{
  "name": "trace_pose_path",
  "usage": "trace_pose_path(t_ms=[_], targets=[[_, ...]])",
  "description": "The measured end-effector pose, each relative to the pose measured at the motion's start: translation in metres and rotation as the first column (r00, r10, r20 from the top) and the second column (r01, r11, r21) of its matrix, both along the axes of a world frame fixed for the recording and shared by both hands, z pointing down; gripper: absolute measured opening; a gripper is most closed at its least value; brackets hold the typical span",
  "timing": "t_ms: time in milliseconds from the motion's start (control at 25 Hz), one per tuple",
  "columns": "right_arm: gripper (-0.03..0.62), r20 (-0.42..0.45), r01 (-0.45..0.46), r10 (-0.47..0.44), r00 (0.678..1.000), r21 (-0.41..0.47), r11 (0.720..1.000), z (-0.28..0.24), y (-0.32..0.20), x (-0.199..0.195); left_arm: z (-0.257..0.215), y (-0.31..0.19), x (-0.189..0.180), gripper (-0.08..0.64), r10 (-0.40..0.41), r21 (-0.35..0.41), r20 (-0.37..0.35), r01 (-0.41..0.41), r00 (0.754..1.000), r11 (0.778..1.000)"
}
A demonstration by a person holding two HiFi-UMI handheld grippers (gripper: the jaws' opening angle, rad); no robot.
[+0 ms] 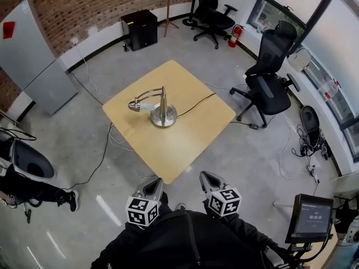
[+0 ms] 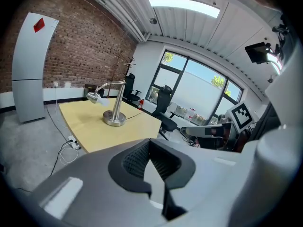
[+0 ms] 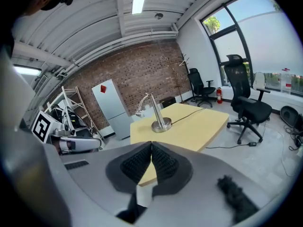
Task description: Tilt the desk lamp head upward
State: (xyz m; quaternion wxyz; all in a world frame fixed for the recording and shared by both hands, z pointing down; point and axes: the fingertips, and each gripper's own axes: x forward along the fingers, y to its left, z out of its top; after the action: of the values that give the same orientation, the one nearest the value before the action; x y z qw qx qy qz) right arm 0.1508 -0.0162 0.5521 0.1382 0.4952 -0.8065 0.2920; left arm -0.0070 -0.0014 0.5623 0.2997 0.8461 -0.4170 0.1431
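- Desk lamp (image 1: 163, 102) stood upright near the middle of the wooden table (image 1: 185, 144), and nothing touched it.
- Its lamp head (image 1: 135, 105) hung at the end of a curved arm, to the left of the stem in the head view, and drooped a little downward.
- Its round metal base (image 1: 164, 116) rested flat on the tabletop, and a black cord (image 1: 197, 102) ran from it toward the table's right edge.
- We held the left gripper (image 1: 153, 184) just short of the table's near corner, well apart from the lamp. Its jaws were pressed fully together with nothing between them.
- We held the right gripper (image 1: 206, 178) beside it, on the other side of that corner. Its jaws were likewise closed tight and empty, and it pointed toward the table.
- Beyond the table we saw an office chair (image 1: 269, 77) to the right and a second chair (image 1: 212, 13) farther back.
- A black cabinet (image 1: 140, 29) stood against the brick wall (image 1: 84, 4), and a fire extinguisher (image 1: 235, 36) stood near the windows.
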Motion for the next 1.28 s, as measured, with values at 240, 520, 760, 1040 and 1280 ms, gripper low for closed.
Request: trace_pose_path(t_ms=[240,520,760,1040,1280], targets=[[0.005,-0.051,0.059,-0.059,0.997,0.005,0.998,-0.003,-0.062,-0.038,0.006,-0.066,-0.029,0.006,-0.024,-0.014,-0.026,0.023,0.999,1.000],[0.005,-0.088,0.032,-0.032,0.996,-0.004,0.999,-0.004,-0.115,-0.052,0.024,-0.127,-0.060,0.015,-0.046,0.018,0.015,0.046,0.999,0.999],[0.005,-0.112,-0.004,0.007,0.994,0.035,0.999,-0.006,-0.169,-0.072,0.050,-0.190,-0.105,0.062,-0.096,0.020,0.062,0.095,0.993,0.995],[0.005,-0.137,0.050,-0.047,0.989,0.019,0.999,0.012,-0.206,-0.074,0.084,-0.236,-0.132,0.098,-0.204,-0.048,0.082,0.208,0.976,0.977],[0.028,-0.131,0.140,-0.138,0.982,0.012,0.990,0.032,-0.247,-0.088,0.110,-0.260,-0.123,0.206,-0.223,-0.094,0.099,0.232,0.970,0.968]])
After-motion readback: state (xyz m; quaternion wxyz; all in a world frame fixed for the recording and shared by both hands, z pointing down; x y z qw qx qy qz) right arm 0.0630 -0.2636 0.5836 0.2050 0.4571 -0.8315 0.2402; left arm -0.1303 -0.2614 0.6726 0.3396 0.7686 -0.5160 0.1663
